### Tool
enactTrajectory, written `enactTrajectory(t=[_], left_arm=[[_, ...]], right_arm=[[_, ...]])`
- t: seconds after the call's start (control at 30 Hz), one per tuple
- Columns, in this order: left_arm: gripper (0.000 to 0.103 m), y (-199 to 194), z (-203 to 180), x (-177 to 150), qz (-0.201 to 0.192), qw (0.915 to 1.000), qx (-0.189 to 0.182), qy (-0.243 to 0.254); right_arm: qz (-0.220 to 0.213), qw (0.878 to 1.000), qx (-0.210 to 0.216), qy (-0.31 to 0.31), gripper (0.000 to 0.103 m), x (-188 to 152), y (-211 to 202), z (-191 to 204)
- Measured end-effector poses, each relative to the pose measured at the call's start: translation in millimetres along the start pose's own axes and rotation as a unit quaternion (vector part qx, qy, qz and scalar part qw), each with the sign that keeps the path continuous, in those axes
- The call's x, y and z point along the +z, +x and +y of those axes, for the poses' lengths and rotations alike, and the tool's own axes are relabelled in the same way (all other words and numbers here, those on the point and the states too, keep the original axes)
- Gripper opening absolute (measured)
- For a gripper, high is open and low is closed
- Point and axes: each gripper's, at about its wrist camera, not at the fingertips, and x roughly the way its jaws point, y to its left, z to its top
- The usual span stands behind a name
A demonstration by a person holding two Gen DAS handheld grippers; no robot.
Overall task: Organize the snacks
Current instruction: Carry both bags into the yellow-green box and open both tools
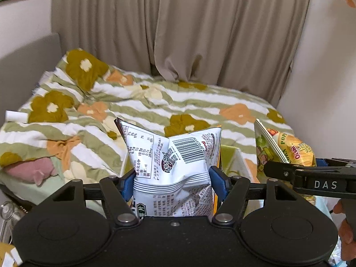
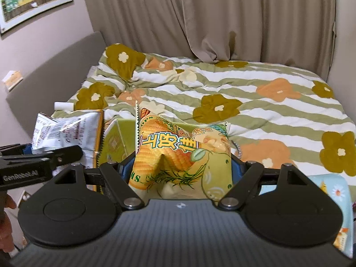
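My left gripper [image 1: 172, 181] is shut on a white snack bag [image 1: 171, 155] with a barcode and black print, held upright above the bed's near edge. That bag also shows at the left of the right wrist view [image 2: 69, 135]. My right gripper [image 2: 181, 169] is shut on a yellow corn snack bag [image 2: 178, 153], also held upright. The corn bag shows at the right of the left wrist view [image 1: 287, 149], with the right gripper's black body under it. A green box [image 2: 119, 142] sits behind and between the two bags, partly hidden.
A bed with a green-striped floral duvet [image 2: 244, 93] fills the middle. Beige curtains [image 2: 222, 17] hang behind it. A grey headboard [image 2: 55, 66] and a pink cushion [image 1: 33, 170] are at the left. A light blue patterned cloth [image 2: 333, 191] lies at the near right.
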Motion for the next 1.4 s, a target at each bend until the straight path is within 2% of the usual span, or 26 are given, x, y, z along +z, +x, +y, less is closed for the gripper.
enactTrajectory(t=[0.13, 0.27, 0.33, 0.4, 0.43, 0.63, 0.87, 1.1, 1.23, 1.4], left_arm=[[0.072, 55.7, 15.6, 6.9, 0.043, 0.999, -0.011, 0.008], [0.072, 99.6, 19.2, 5.7, 0.071, 0.9968, -0.021, 0.031], [0.077, 115.2, 18.0, 3.3, 0.084, 0.9955, -0.026, 0.037], [0.098, 123.8, 14.6, 0.4, 0.094, 0.9942, -0.02, 0.05], [0.1, 125.7, 13.6, -0.2, 0.095, 0.9938, -0.012, 0.057], [0.101, 108.1, 14.4, -4.6, 0.086, 0.9935, 0.009, 0.074], [0.101, 64.7, 22.6, -8.5, 0.059, 0.9967, 0.043, 0.038], [0.102, 45.8, 26.4, -14.8, 0.048, 0.9967, 0.064, 0.015], [0.102, 41.4, 29.4, -19.4, 0.046, 0.9965, 0.07, 0.005], [0.102, 40.0, 30.6, -26.9, 0.049, 0.996, 0.074, 0.0]], right_arm=[[0.013, 1.0, -0.018, 0.017, 0.094, 8.5, 41.2, 11.1], [0.03, 0.998, -0.037, 0.041, 0.094, 9.5, 71.5, 11.6], [0.034, 0.997, -0.044, 0.048, 0.094, 7.2, 81.6, 10.8], [0.038, 0.997, -0.051, 0.052, 0.094, 3.9, 88.7, 8.5], [0.039, 0.996, -0.053, 0.055, 0.094, 2.4, 91.1, 7.2], [0.044, 0.996, -0.049, 0.054, 0.095, -2.8, 95.1, 4.6], [0.034, 0.999, -0.008, 0.022, 0.096, 2.9, 96.6, 14.0], [0.059, 0.998, 0.008, 0.012, 0.096, 9.0, 121.9, 24.2], [0.06, 0.998, -0.003, 0.008, 0.103, 7.4, 137.3, 24.3], [0.063, 0.998, -0.009, 0.017, 0.103, -2.0, 143.0, 16.4]])
